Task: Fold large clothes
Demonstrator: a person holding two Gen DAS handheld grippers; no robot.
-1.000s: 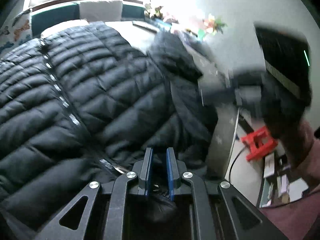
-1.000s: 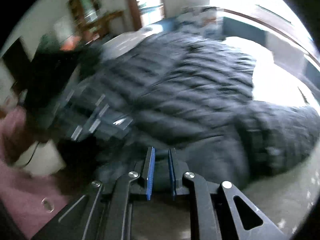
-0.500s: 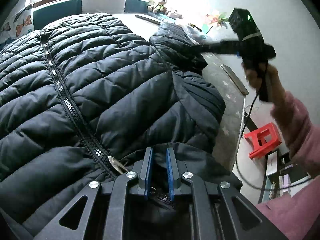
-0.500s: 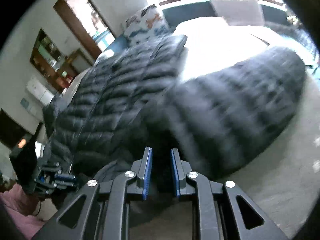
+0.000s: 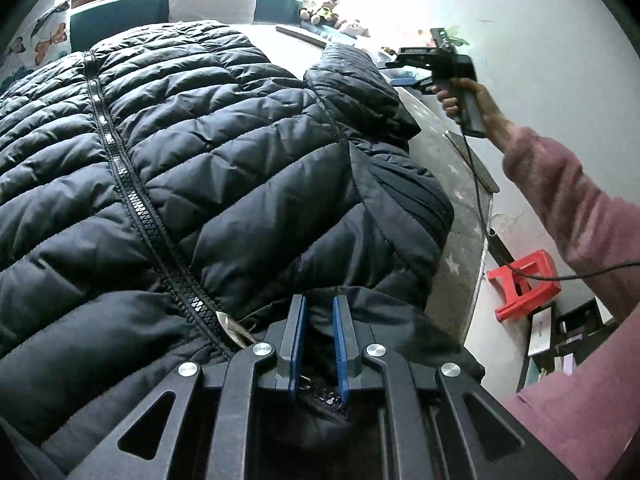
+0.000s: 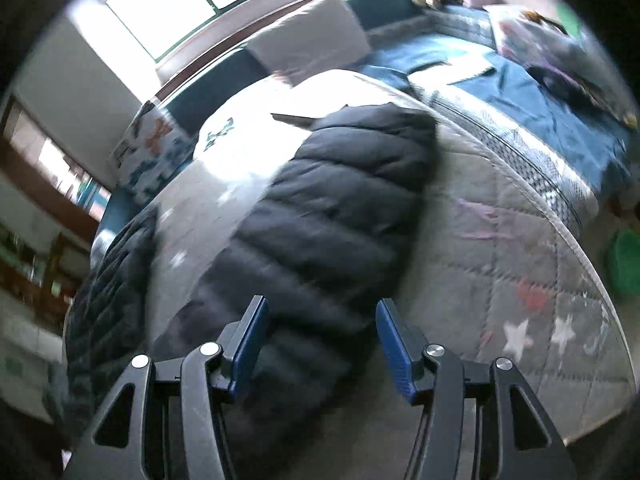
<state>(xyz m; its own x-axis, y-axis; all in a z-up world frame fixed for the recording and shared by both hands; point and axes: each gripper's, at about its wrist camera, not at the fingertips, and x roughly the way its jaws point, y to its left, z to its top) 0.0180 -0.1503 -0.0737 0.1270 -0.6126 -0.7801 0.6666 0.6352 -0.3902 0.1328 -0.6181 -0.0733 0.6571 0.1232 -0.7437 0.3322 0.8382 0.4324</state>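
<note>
Left gripper (image 5: 319,344): jaws clamped on near hem of black quilted puffer jacket (image 5: 208,168). Right gripper (image 6: 318,344): jaws wide open, holding nothing, above the jacket's sleeve (image 6: 320,216) on the bed (image 6: 500,240).

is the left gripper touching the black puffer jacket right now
Touching. The left wrist view shows the left gripper with its blue pads nearly closed on a fold of the black quilted puffer jacket, beside the zipper, no gap visible.

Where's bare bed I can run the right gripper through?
Free: quilted bedspread right of the sleeve, out to the mattress edge, and a bright strip between sleeve and jacket body. Crowded: the jacket's front covers the near bed, where the left gripper pinches the collar.
</note>
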